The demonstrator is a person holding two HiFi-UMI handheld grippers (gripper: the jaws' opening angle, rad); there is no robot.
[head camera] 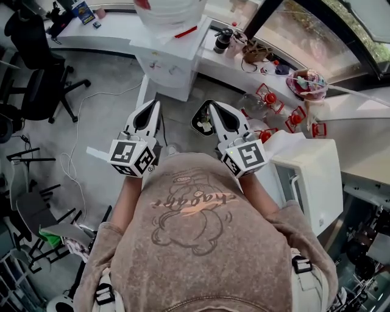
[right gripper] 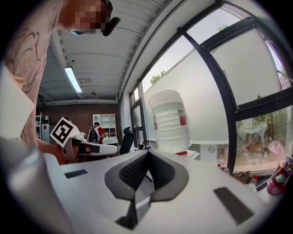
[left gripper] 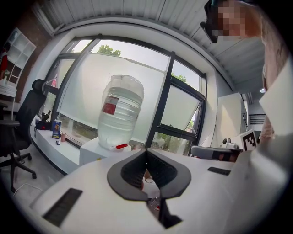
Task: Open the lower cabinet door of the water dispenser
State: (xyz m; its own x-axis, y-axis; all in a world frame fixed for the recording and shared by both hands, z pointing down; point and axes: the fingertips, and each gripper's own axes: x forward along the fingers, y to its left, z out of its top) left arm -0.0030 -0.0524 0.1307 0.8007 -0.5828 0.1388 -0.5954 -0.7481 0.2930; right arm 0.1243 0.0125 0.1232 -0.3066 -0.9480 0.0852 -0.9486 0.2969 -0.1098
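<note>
The white water dispenser stands ahead of me against the window counter, a clear water bottle on top. Its front face points toward me; I cannot make out the lower door from this angle. My left gripper and right gripper are held side by side before my chest, pointing at the dispenser and well short of it. Both have their jaws together with nothing between them. The bottle rises beyond the left gripper, and the bottle also stands past the right gripper.
A black office chair stands at the left, with cables on the floor beside it. A white counter with small red items runs to the right. A white box-shaped unit sits close at my right, and a dark bin below the grippers.
</note>
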